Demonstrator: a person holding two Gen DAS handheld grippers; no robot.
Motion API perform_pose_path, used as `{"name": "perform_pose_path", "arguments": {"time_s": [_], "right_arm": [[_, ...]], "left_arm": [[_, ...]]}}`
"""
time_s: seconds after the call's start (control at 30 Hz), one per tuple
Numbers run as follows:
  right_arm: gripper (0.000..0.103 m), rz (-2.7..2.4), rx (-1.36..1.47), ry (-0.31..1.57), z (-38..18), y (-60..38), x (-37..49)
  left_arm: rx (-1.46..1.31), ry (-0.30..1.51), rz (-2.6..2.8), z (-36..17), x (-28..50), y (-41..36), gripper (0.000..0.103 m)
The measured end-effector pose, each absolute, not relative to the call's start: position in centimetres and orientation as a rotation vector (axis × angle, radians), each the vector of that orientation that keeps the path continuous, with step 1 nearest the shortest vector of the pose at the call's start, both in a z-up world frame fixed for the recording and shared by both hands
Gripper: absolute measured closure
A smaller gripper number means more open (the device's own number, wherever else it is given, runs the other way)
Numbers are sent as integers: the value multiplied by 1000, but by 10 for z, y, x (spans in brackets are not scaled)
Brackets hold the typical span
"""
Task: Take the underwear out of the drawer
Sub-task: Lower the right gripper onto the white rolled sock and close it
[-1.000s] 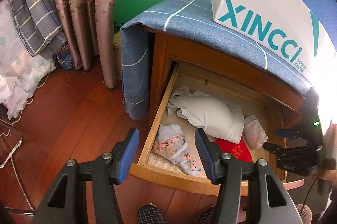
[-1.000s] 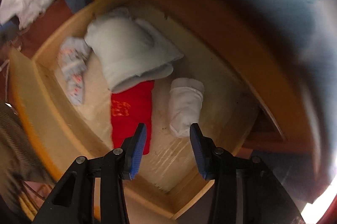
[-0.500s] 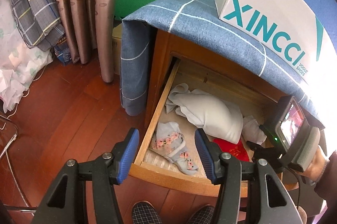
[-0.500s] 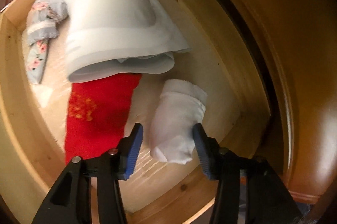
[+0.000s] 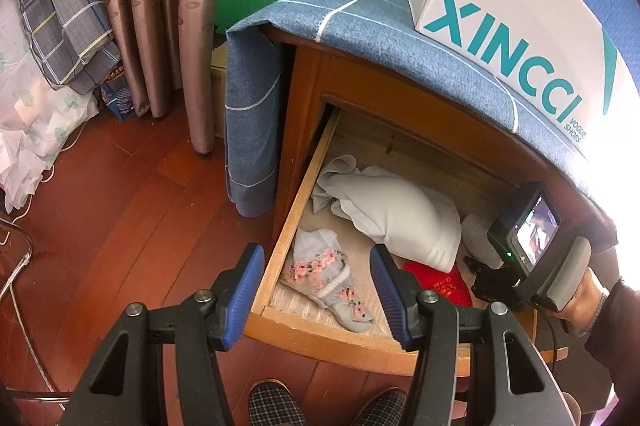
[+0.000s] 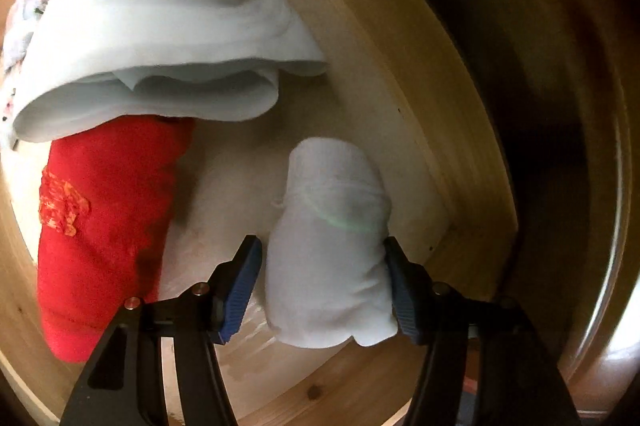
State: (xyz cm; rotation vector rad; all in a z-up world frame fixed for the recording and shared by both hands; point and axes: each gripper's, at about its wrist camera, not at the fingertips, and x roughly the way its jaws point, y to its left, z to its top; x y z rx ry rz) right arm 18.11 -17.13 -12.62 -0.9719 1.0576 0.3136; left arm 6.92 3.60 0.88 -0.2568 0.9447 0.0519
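The wooden drawer (image 5: 320,334) stands pulled out. Inside lie a floral underwear piece (image 5: 320,270), a pale grey folded garment (image 5: 396,214), a red cloth (image 5: 436,284) and a white rolled underwear piece (image 5: 478,234). My left gripper (image 5: 316,290) hangs open above the drawer's front edge, holding nothing. My right gripper (image 6: 324,290) is down inside the drawer with its jaws opening around the white roll (image 6: 328,234). The right pad (image 6: 396,290) touches the roll's side; a gap shows at the left pad. The red cloth (image 6: 104,226) lies left of it, under the grey garment (image 6: 152,25).
A blue cloth (image 5: 360,25) covers the nightstand, with a white shoe box (image 5: 512,5) on top. Curtains (image 5: 160,5) and plaid bedding (image 5: 60,5) stand at the left over a wooden floor (image 5: 120,205). A person's checked slippers (image 5: 276,406) are below the drawer. The drawer's back wall (image 6: 400,97) is close behind the roll.
My right gripper has come down into the drawer toward the white roll, and its jaws have widened until they straddle it. The left gripper has stayed nearly still.
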Motion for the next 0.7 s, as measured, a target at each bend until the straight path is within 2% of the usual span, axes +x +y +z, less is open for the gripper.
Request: {"name": "perform_pose_path", "arguments": {"time_s": [0.07, 0.2, 0.37, 0.47, 0.7], "right_arm": [[45, 315, -971, 1052, -127, -171, 180], [52, 305, -942, 1061, -124, -177, 171], [56, 349, -814, 1148, -115, -193, 168], [56, 409, -728, 1213, -111, -200, 166], [51, 402, -725, 1241, -116, -204, 170]], "left_arm": [[-256, 947, 52, 8, 70, 35, 47], [-254, 949, 54, 8, 70, 35, 47], [-255, 949, 54, 9, 70, 36, 47], [-256, 948, 53, 9, 70, 35, 47], [-256, 951, 52, 9, 70, 35, 47]]}}
